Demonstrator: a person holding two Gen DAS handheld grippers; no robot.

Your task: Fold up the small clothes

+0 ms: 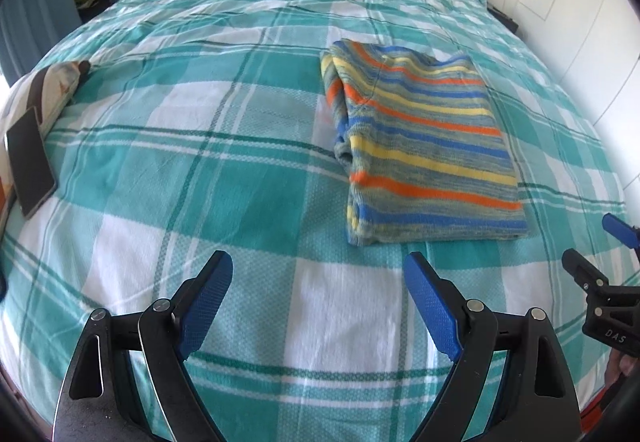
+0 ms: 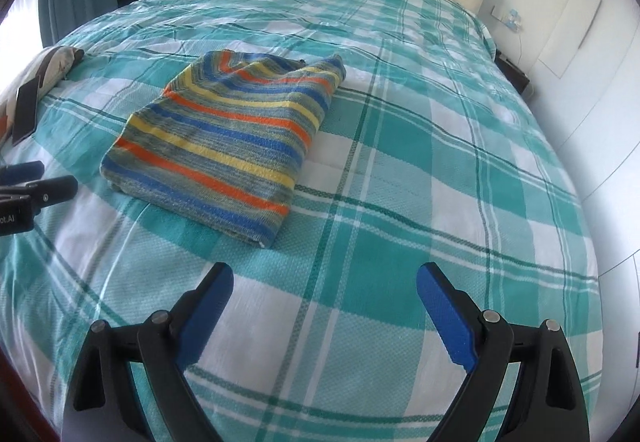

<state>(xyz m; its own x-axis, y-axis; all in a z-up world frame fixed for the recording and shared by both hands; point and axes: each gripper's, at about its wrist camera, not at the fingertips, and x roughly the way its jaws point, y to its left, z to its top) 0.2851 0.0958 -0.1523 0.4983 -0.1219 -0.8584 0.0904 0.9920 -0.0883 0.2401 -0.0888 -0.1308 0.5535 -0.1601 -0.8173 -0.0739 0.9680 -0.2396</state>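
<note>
Right claw [image 1: 592, 246] is cut off beside the folded striped garment [image 1: 424, 154].

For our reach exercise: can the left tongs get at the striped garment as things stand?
Probably yes. The left tongs are open and empty, and only bare checked bedspread lies between them and the folded striped garment.

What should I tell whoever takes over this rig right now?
Left gripper: jaws open, empty, hovering over the plaid bedspread.
Right gripper: jaws open, empty, also over the bedspread.
Striped garment: lies folded into a compact rectangle on the bed, ahead of both grippers, untouched.
Done: this piece looks folded.
Left: perhaps tidy the bunched far edge; no other loose garment shows on the bed. A phone sits at the left edge.
</note>
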